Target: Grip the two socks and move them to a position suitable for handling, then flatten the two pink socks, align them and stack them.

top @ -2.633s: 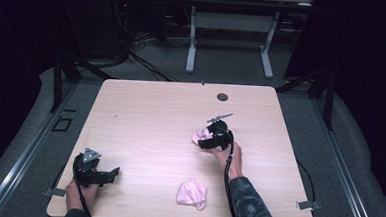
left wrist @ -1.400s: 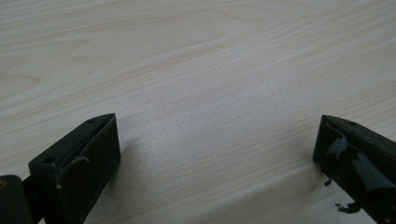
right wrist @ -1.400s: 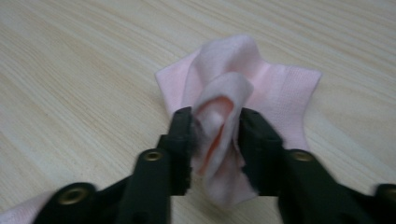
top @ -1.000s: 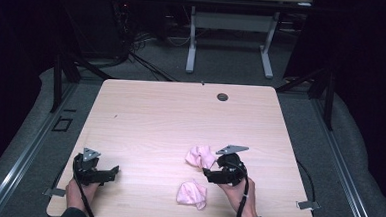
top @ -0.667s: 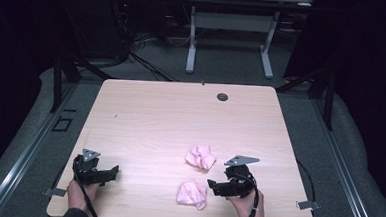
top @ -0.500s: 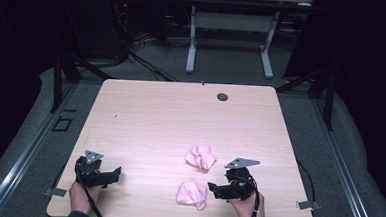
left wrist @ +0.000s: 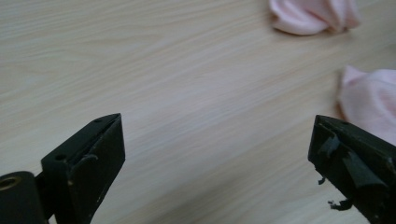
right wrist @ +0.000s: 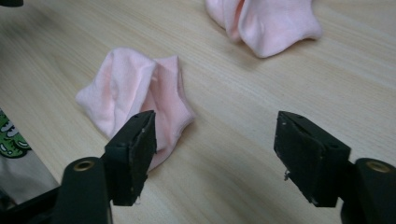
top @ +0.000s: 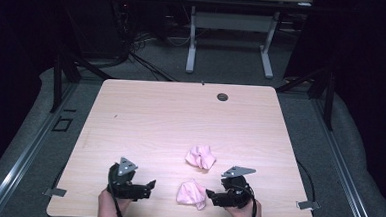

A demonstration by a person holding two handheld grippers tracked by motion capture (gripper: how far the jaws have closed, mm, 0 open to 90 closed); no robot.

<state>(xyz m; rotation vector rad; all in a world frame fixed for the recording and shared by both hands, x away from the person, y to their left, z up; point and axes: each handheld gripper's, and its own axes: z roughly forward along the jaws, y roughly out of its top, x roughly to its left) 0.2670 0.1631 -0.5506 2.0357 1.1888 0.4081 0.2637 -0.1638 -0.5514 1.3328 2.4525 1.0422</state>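
Note:
Two crumpled pink cloths lie on the wooden table point(top: 155, 121). The near cloth point(top: 191, 193) sits by the front edge, and the far cloth point(top: 201, 157) lies just behind it. My left gripper point(top: 150, 187) rests low at the front, left of the near cloth and pointing right toward it. In the left gripper view it point(left wrist: 217, 126) stands wide open over bare wood, its jaws just closing slightly, with the near cloth point(left wrist: 369, 100) ahead at the right. My right gripper point(top: 209, 195) point(right wrist: 214, 121) is open, its jaws just narrowed, nothing between them. The near cloth point(right wrist: 135, 93) lies just beyond its left jaw.
A round grommet hole point(top: 222, 96) sits near the table's far edge. Another table's legs point(top: 229, 40) stand on the dark floor behind. The front edge runs close under both hands, and a green-printed fabric point(right wrist: 9, 137) shows past it.
The right gripper set the far cloth down mid-table, then drew back to the front edge beside the near cloth. The left gripper slid right toward the near cloth.

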